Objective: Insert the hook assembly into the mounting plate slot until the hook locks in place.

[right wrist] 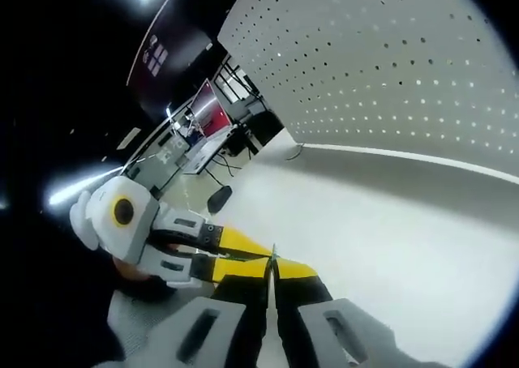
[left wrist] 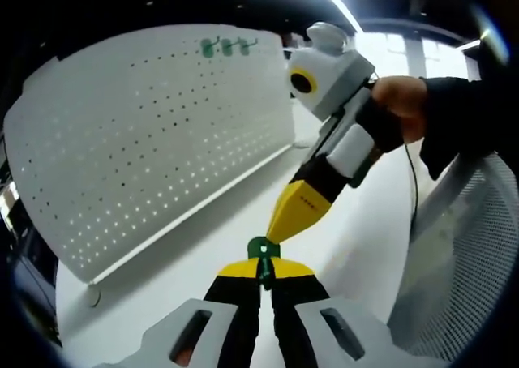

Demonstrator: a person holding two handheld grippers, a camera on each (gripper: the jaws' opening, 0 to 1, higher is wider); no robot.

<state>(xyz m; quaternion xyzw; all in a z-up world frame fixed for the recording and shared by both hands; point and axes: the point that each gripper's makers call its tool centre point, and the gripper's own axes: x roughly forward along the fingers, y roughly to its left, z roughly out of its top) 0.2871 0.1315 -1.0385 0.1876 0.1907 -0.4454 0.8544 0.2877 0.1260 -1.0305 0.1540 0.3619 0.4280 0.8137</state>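
White tabletop (left wrist: 203, 238), matte, bearing one upright white pegboard panel (left wrist: 154, 141) with rows of small round holes.

Left gripper view:
- Pegboard panel: stands on the table at left, base edge running diagonally; green hooks (left wrist: 227, 46) hang in a row near its upper edge.
- Left gripper (left wrist: 265, 272): yellow-tipped black jaws rise from the bottom, drawn together and pinching a small green hook piece (left wrist: 263, 249), which projects just above the tips.
- Right gripper (left wrist: 284, 232): enters from upper right, yellow tips pointing down and meeting the green hook piece from above; whether its jaws are apart or together cannot be told here.
- Hand (left wrist: 401, 104): a person's hand in a dark sleeve grasps the right gripper's handle.
- Mesh chair back (left wrist: 454, 263): grey, at right edge.

Right gripper view:
- Pegboard panel (right wrist: 389, 68): occupies upper right, base meeting the tabletop (right wrist: 389, 238).
- Right gripper (right wrist: 272, 280): jaws pressed together on a thin upright sliver; its colour is too dim to read.
- Left gripper (right wrist: 255, 254): comes in from the left, yellow tips touching the right gripper's tips.
- Background: dim room with desks, monitors and ceiling lights.
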